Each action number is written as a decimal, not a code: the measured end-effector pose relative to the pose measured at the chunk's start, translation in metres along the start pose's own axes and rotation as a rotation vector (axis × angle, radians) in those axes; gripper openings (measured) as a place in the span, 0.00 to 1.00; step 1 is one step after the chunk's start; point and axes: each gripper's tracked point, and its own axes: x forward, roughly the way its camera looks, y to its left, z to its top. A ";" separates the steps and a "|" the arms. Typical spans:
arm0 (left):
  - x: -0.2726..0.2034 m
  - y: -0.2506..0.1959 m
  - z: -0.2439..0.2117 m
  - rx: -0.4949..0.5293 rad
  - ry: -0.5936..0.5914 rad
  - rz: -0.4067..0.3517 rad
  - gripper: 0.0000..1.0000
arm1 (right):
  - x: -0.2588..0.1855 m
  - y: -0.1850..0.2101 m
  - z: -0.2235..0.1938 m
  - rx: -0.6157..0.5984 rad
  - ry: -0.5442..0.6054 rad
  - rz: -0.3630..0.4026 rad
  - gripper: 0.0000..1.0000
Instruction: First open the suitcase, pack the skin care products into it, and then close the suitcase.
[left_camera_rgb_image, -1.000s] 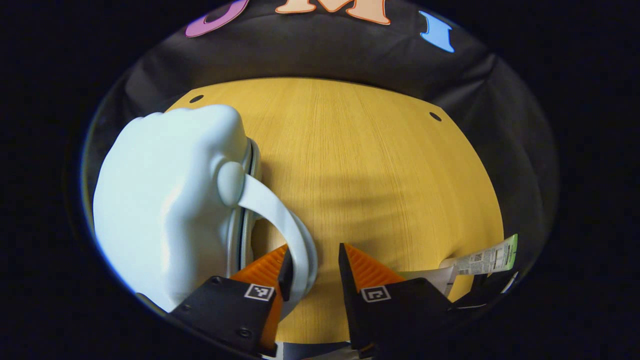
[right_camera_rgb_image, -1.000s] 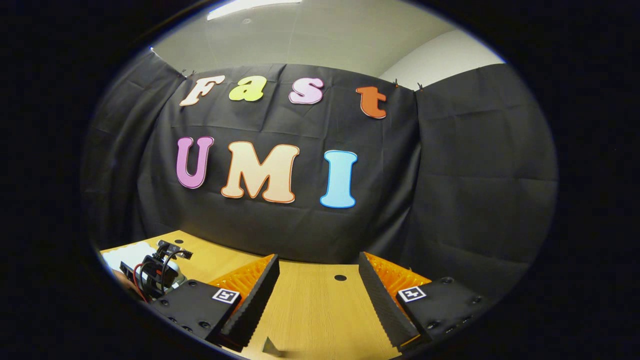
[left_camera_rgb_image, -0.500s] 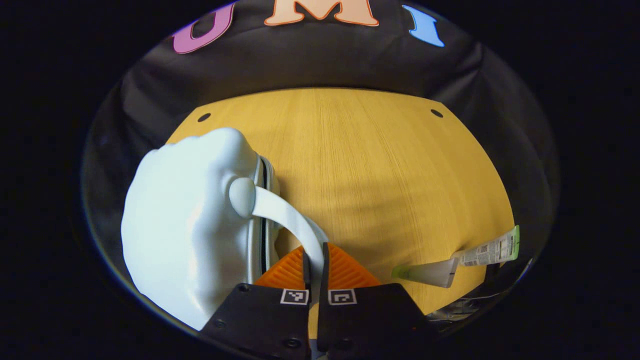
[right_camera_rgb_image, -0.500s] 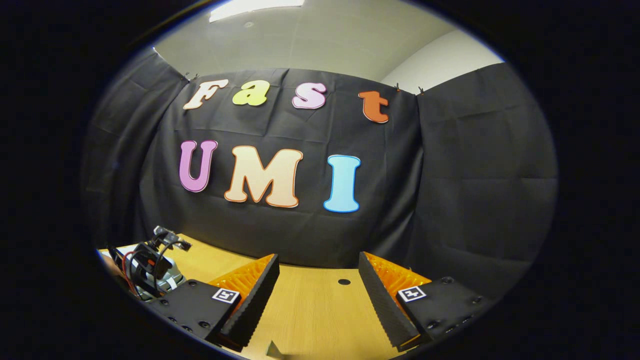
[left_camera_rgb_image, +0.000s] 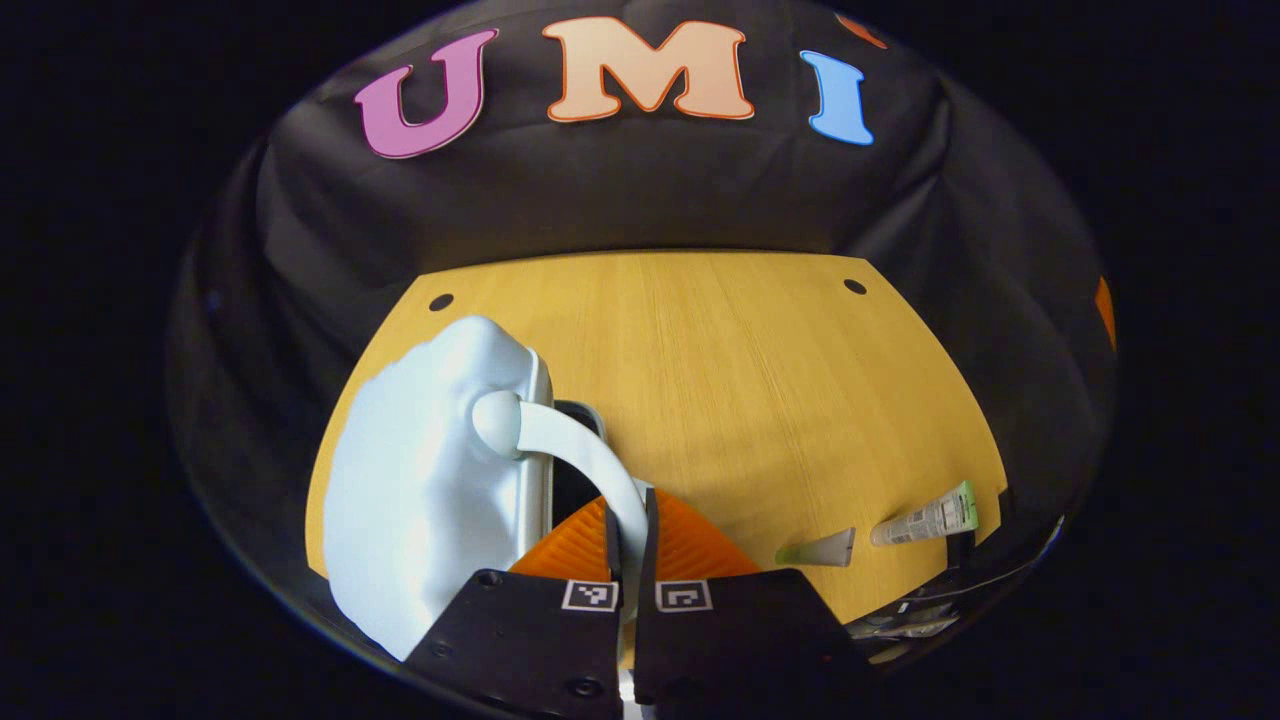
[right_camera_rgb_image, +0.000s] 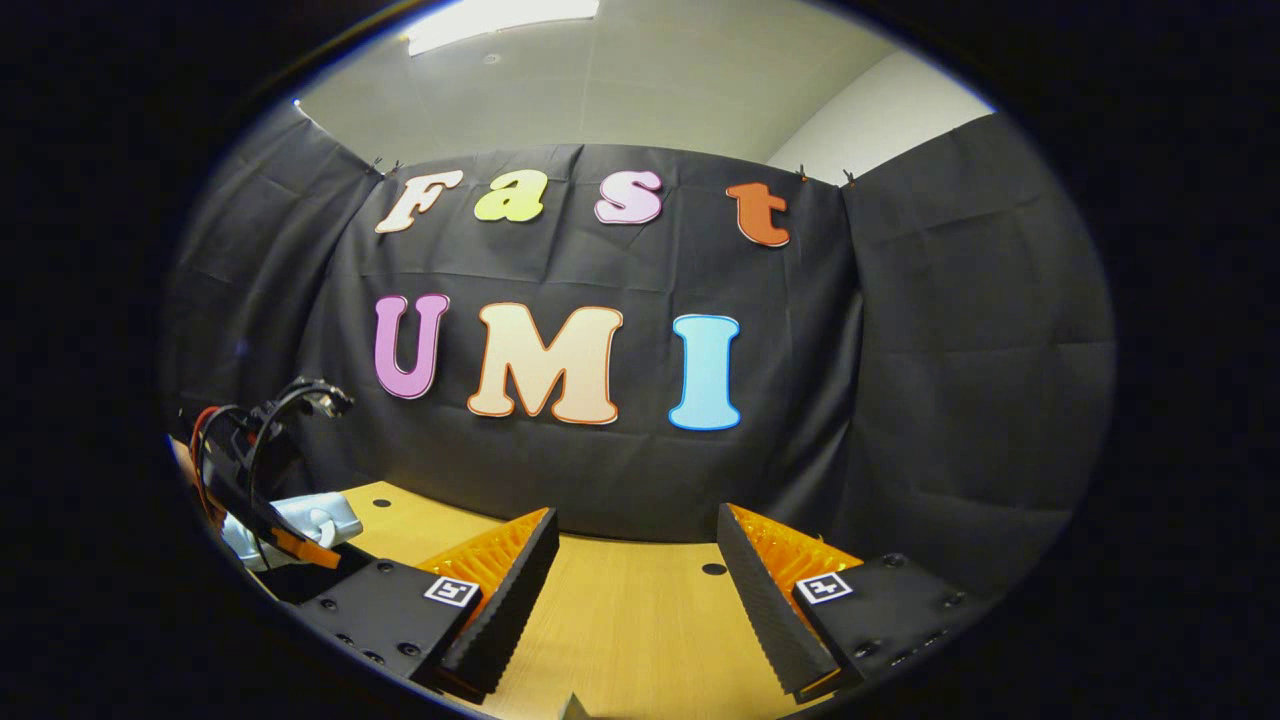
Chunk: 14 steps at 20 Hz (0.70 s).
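Pale-blue suitcase (left_camera_rgb_image: 420, 490) sits at the table's (left_camera_rgb_image: 720, 380) left, lid cracked; your left gripper (left_camera_rgb_image: 630, 545) pinches its one handle (left_camera_rgb_image: 590, 465). Two tubes (left_camera_rgb_image: 915, 520) lie to the right. Your right gripper (right_camera_rgb_image: 635, 590) hangs spread, holding nothing.

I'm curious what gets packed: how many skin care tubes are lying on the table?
2, both on the yellow wooden table at its near right: a small pale green-tipped tube and, just right of it, a longer white tube with a green end. Others may be hidden.
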 end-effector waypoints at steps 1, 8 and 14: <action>-0.001 0.005 0.004 -0.008 -0.023 0.004 0.00 | 0.000 0.004 0.002 0.003 -0.002 0.004 0.99; -0.026 0.052 0.040 -0.010 -0.121 0.070 0.00 | 0.000 0.028 0.008 0.003 -0.022 0.046 0.99; -0.091 0.165 0.071 -0.037 -0.201 0.244 0.00 | 0.004 0.048 0.014 0.012 -0.032 0.066 0.98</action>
